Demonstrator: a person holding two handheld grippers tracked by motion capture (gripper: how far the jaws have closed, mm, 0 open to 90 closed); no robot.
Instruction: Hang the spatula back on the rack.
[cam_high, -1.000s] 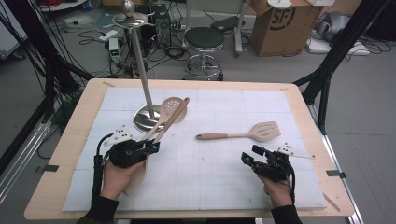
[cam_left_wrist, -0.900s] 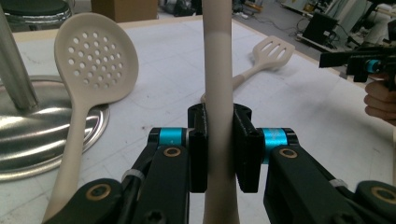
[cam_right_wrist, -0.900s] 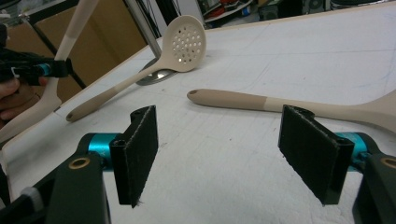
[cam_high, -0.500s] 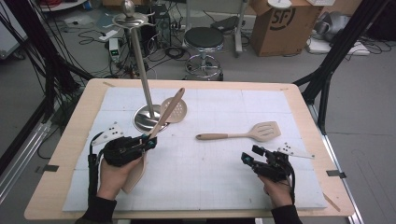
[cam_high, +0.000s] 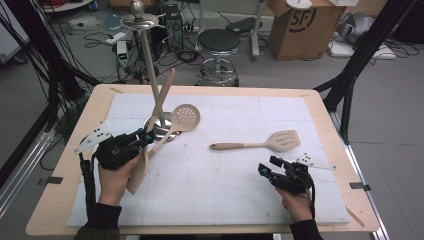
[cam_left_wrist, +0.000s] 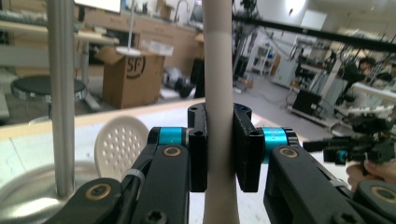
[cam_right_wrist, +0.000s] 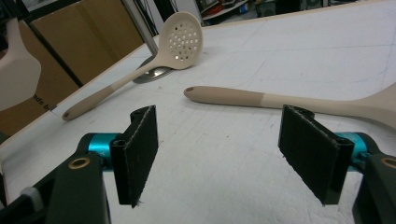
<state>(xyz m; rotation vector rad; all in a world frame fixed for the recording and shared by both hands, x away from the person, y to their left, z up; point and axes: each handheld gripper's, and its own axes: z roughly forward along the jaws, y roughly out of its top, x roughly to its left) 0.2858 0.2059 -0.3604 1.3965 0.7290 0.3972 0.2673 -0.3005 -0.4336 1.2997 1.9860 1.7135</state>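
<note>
High view, left to right: my left claw (cam_high: 146, 136) sits at the left side of the surface (cam_high: 320, 107), clenched on the handle of a beige spatula (cam_high: 162, 100). The spatula is lifted and tilted: handle end up and away from me, crossing in front of the metal stand pole (cam_high: 147, 65), blade end down by my left hand (cam_high: 116, 175). Whether the blade touches the white mat (cam_high: 225, 185) I can't tell.

Left gripper view confirms the grip: both pads tight on the handle (cam_left_wrist: 219, 93), which runs straight up between them. Pole (cam_left_wrist: 60, 93) is just to the left there, its round base (cam_left_wrist: 28, 196) below it, and the perforated spoon (cam_left_wrist: 120, 145) lies behind the jaws.

Just right of the stand base (cam_high: 159, 126), the perforated spoon (cam_high: 184, 119) lies on the mat, bowl beside the base, handle running back toward my left claw.

Middle-right: the slotted turner (cam_high: 260, 145) lies flat on the mat, handle pointing left, head to the right, well apart from the spoon.

Right side: my right claw (cam_high: 266, 167) is released, jaws wide, nothing between them, low over the mat and near the turner. Right gripper view shows the turner handle (cam_right_wrist: 261, 99) lying across just beyond the open pads (cam_right_wrist: 140, 149), the spoon (cam_right_wrist: 180, 42) farther off.
</note>
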